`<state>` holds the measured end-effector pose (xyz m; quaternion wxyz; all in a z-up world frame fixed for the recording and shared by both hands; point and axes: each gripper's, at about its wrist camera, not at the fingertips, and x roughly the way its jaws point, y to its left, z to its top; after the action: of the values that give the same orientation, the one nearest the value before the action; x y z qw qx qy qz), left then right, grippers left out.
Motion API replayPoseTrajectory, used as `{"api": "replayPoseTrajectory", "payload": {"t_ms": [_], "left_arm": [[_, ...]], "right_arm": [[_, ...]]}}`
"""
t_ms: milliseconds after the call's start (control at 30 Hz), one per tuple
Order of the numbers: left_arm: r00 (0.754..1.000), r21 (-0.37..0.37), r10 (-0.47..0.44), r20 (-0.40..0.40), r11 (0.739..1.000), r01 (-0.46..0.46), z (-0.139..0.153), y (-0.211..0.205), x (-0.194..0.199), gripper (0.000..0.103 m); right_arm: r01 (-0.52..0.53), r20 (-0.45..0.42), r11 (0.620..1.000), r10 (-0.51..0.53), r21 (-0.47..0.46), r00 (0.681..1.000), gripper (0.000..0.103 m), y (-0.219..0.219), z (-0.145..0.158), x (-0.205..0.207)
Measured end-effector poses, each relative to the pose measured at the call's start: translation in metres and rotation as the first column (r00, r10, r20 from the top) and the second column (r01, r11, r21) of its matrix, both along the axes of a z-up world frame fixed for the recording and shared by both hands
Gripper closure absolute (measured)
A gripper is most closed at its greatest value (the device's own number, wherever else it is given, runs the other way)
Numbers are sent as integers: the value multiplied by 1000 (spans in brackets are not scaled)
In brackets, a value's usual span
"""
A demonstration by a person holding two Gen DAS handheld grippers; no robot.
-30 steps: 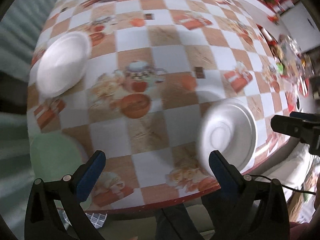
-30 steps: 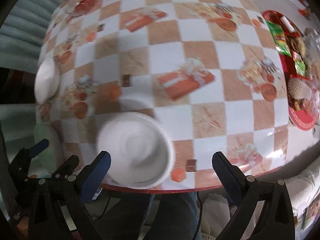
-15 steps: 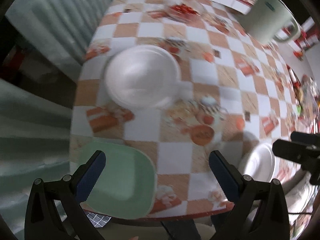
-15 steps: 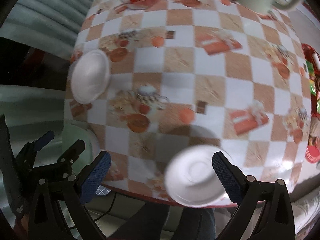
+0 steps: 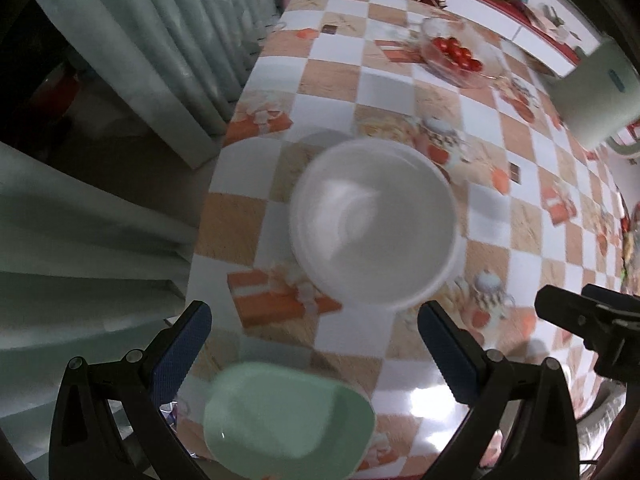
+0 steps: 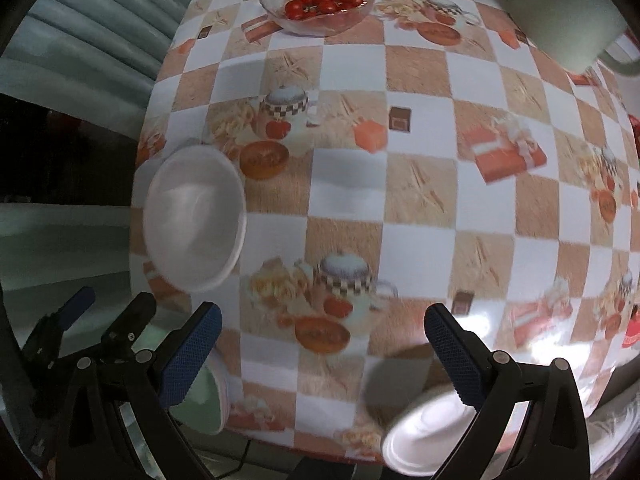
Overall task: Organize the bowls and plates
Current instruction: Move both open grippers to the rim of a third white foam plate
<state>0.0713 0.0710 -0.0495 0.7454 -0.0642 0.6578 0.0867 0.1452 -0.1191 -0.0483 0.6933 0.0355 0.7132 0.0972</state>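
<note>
Plates and bowls lay spread over the checked oilcloth table (image 6: pixel 420 216), none yet stacked. Both grippers hung spread wide and empty: the left gripper (image 5: pixel 314 340) over a rounded-square green plate (image 5: pixel 288 416) at the near edge, the right gripper (image 6: pixel 322 344) beside a white saucer (image 6: pixel 424 436) half cut off by its finger. Farther in sat a smooth white bowl (image 5: pixel 372 224), blurred. Beyond stood a glass dish (image 6: pixel 320 0) of tomatoes (image 6: pixel 320 0).
</note>
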Motion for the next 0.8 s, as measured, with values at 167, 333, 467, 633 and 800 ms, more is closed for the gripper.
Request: {"api": "replayPoseTrajectory", "payload": {"t_ms": [167,333,467,633,800], "left_arm": [[999,27,19,-34,999,-18,-22,8,21,0],[998,50,23,-50,999,-21,-38,13,35,0],[997,55,35,-65,998,-31,-48,20,45,0],[995,76,21,-93,997,-14,-61,22,52,0],[993,50,24,-113,999,-18,-72,25,56,9]], "right_arm": [[-1,-13,1000,1,-3,1000,1,11,-17,18],[-12,-23,1000,12,-6,1000,1,24,-36,30],[-20,-30,1000,19,-9,999,1,32,-49,37],[-49,-33,999,48,-6,998,1,43,-61,40],[-78,-32,997,78,-8,996,1,53,-69,40]]}}
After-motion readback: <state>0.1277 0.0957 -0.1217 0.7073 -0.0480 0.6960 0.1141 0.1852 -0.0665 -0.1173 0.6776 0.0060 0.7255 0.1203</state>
